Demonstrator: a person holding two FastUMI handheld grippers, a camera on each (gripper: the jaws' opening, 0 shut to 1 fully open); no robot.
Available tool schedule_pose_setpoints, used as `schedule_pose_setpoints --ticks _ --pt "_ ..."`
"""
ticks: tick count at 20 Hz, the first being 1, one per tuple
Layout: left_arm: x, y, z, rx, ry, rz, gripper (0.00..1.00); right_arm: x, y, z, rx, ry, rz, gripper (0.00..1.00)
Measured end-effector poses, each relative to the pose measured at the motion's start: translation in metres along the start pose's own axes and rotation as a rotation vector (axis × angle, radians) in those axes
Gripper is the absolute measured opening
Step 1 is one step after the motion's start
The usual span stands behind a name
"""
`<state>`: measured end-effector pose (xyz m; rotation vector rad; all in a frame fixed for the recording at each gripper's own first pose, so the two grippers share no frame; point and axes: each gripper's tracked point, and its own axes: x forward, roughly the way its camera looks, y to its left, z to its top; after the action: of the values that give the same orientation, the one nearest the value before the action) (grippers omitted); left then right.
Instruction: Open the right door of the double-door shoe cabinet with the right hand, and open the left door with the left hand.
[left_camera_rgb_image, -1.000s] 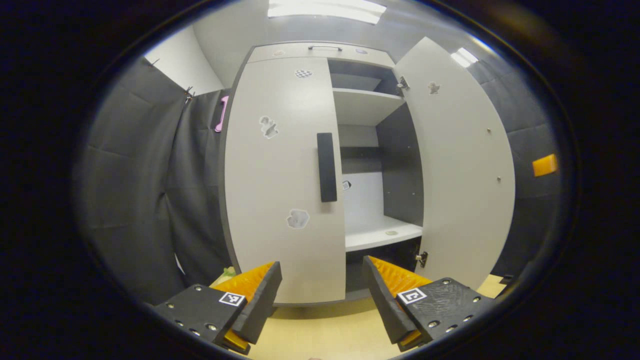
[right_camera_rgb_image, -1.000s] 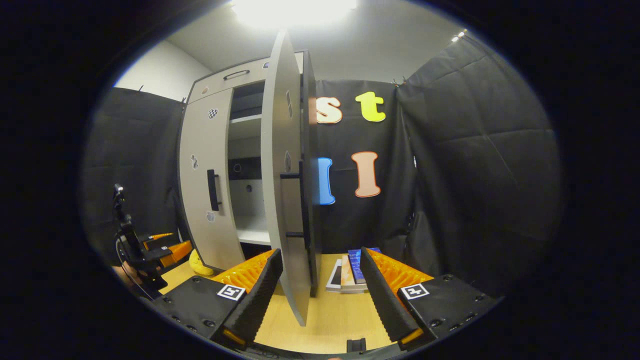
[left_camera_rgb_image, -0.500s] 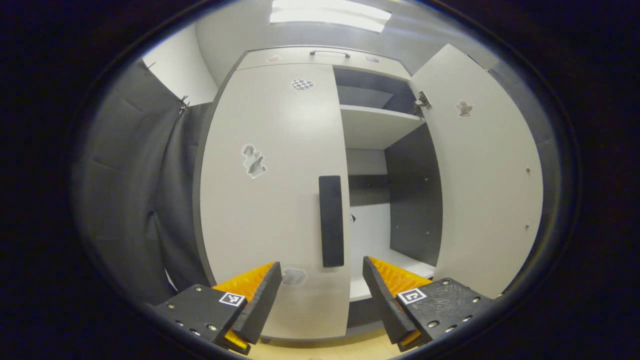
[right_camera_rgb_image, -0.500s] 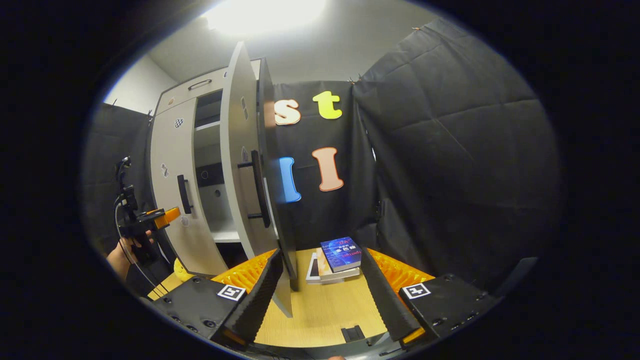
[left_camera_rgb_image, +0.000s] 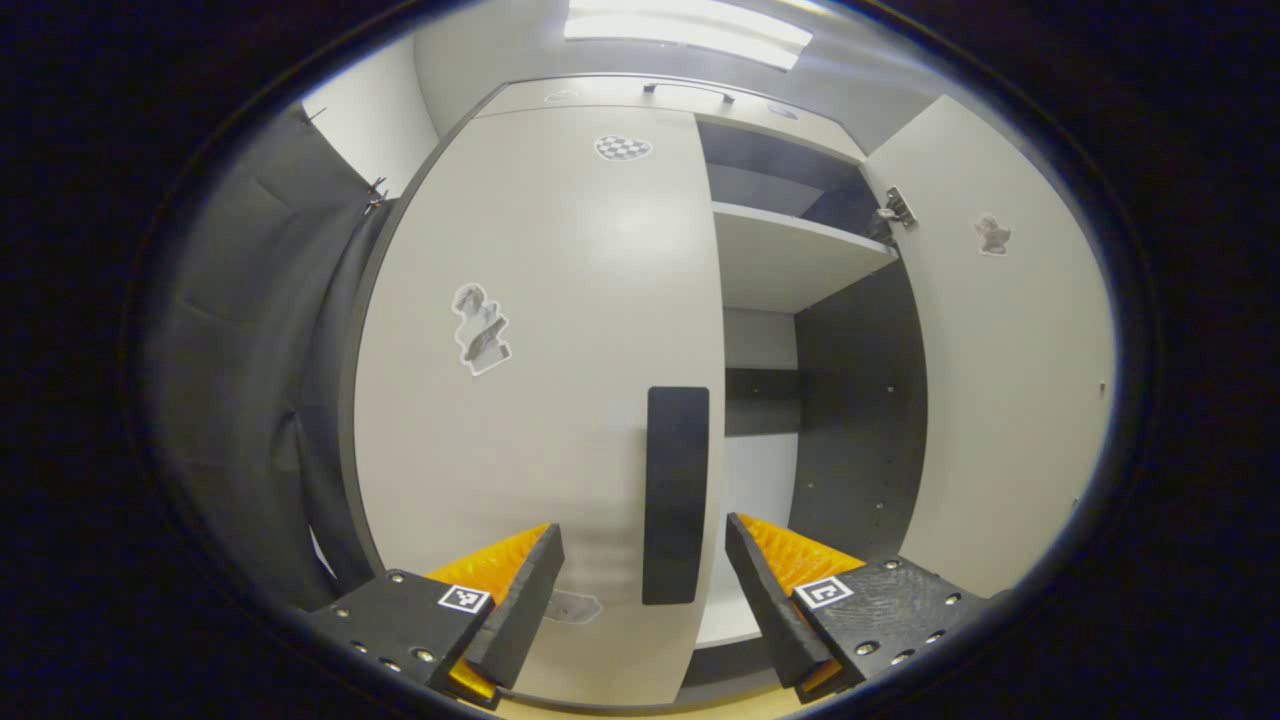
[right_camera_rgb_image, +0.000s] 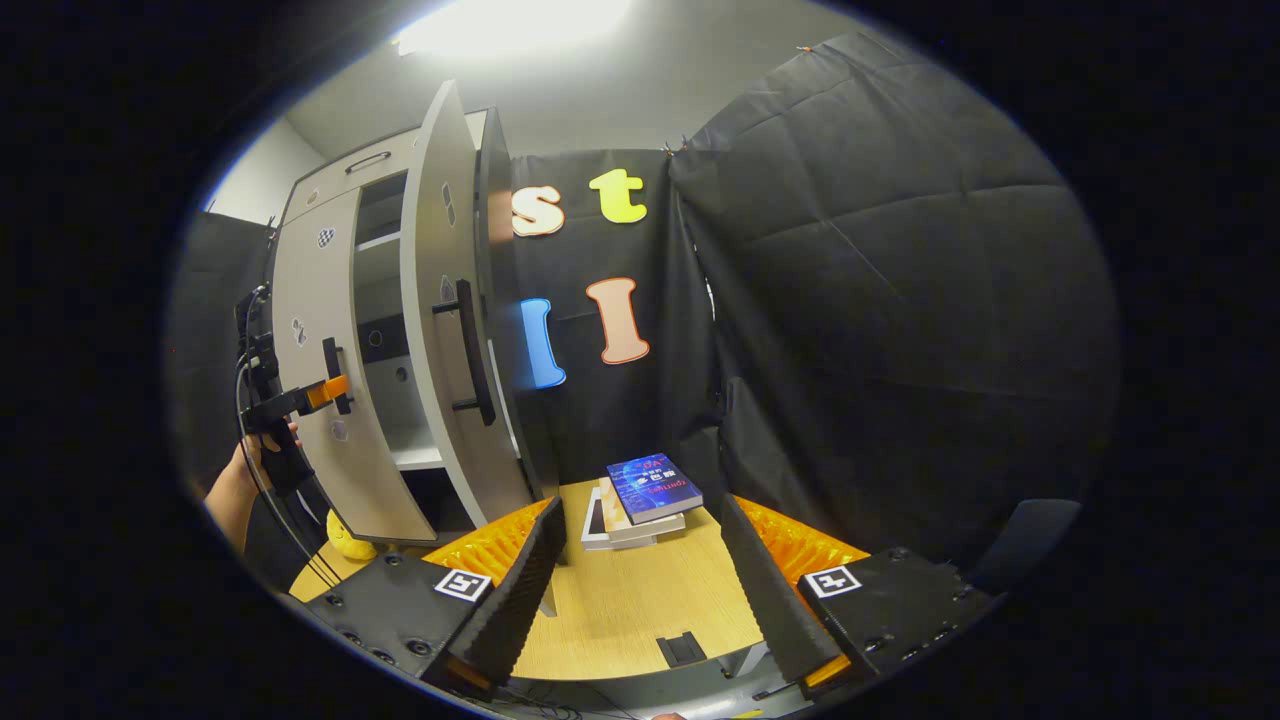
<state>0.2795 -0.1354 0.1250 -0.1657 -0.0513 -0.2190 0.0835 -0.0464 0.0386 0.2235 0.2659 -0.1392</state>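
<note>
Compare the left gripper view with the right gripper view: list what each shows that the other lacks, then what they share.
Left gripper view alone: the open left gripper lined up on the closed left door's black bar handle. Right gripper view alone: a stack of books on the wooden table, a yellow toy, a hand, and the open right gripper. Shared: the grey double-door shoe cabinet with its right door open.

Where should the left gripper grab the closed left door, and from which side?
Take the left door by its dark vertical bar handle near the door's inner edge. It stands off the panel on posts, as the right gripper view shows. Come straight on with the open left gripper, one finger each side of the bar, probably around mid-height.
</note>
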Motion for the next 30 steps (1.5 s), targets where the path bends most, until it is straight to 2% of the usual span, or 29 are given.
schedule_pose_setpoints --ticks 3,7,9,12,14,16,20,23,25,30 --pt "0.010 0.001 0.005 -0.022 0.004 0.004 0.96 0.001 -0.004 -0.001 0.015 0.005 -0.022 0.98" --pt "0.021 0.001 0.001 0.004 0.040 0.014 0.92 0.000 -0.008 -0.004 0.022 0.009 -0.039 0.98" --pt "0.026 -0.001 -0.001 0.033 0.058 0.029 0.74 0.001 -0.010 -0.005 0.027 0.012 -0.039 0.98" --pt "0.023 -0.005 0.000 0.071 0.054 0.050 0.75 0.001 -0.011 -0.008 0.024 0.021 -0.036 0.98" --pt "0.026 -0.016 -0.001 0.047 0.047 0.035 0.51 0.002 -0.012 -0.008 0.017 0.023 -0.031 0.98" --pt "0.026 -0.016 -0.003 0.062 0.047 0.054 0.28 0.003 -0.012 -0.009 0.008 0.024 -0.018 0.98" --pt "0.022 -0.015 -0.005 0.008 0.049 0.050 0.26 0.005 -0.016 -0.012 -0.023 0.038 0.005 0.98" --pt "0.018 -0.014 -0.006 0.031 0.055 0.070 0.15 0.008 -0.015 -0.009 -0.049 0.025 0.042 0.98" --pt "0.013 -0.014 -0.008 0.020 0.063 0.056 0.12 0.012 -0.011 -0.007 -0.054 0.016 0.078 0.98" --pt "-0.014 -0.011 0.001 0.040 0.066 0.049 0.13 0.016 0.000 -0.006 -0.078 0.013 0.155 0.98"
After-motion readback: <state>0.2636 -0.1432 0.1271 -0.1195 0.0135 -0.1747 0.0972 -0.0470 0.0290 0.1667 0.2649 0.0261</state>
